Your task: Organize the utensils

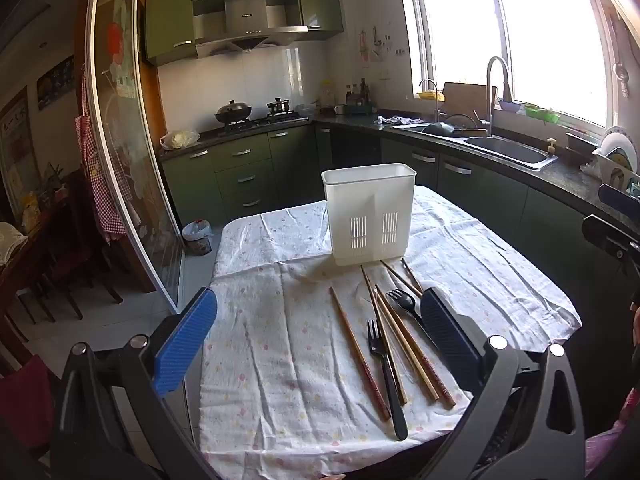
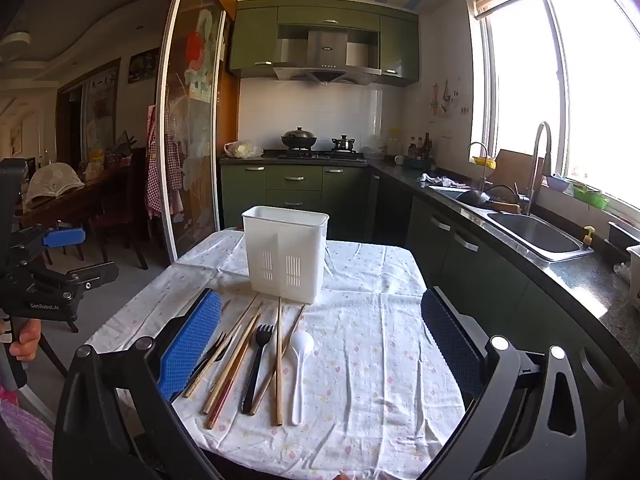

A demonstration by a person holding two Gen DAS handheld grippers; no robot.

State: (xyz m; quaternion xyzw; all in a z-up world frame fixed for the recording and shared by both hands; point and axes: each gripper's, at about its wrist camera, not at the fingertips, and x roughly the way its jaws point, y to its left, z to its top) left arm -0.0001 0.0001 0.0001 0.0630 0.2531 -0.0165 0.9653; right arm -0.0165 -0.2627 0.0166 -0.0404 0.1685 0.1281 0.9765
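Left gripper [image 1: 318, 344] and right gripper [image 2: 320, 344] both spread wide, nothing held. Chopsticks [image 2: 279, 360], black forks [image 2: 256, 364] and white spoon [image 2: 300, 364] lie loose between the right's fingers – white caddy [image 2: 285, 258] upright just beyond (on the tablecloth [image 2: 380, 360]).

white spoon [image 1: 430, 283] mostly hidden behind claw finger [image 1: 448, 332], holder [image 1: 370, 212] interior unseen

The left claw [image 1: 318, 344] gapes above chopsticks [image 1: 404, 344] and black forks [image 1: 386, 376] before a white holder [image 1: 370, 212].
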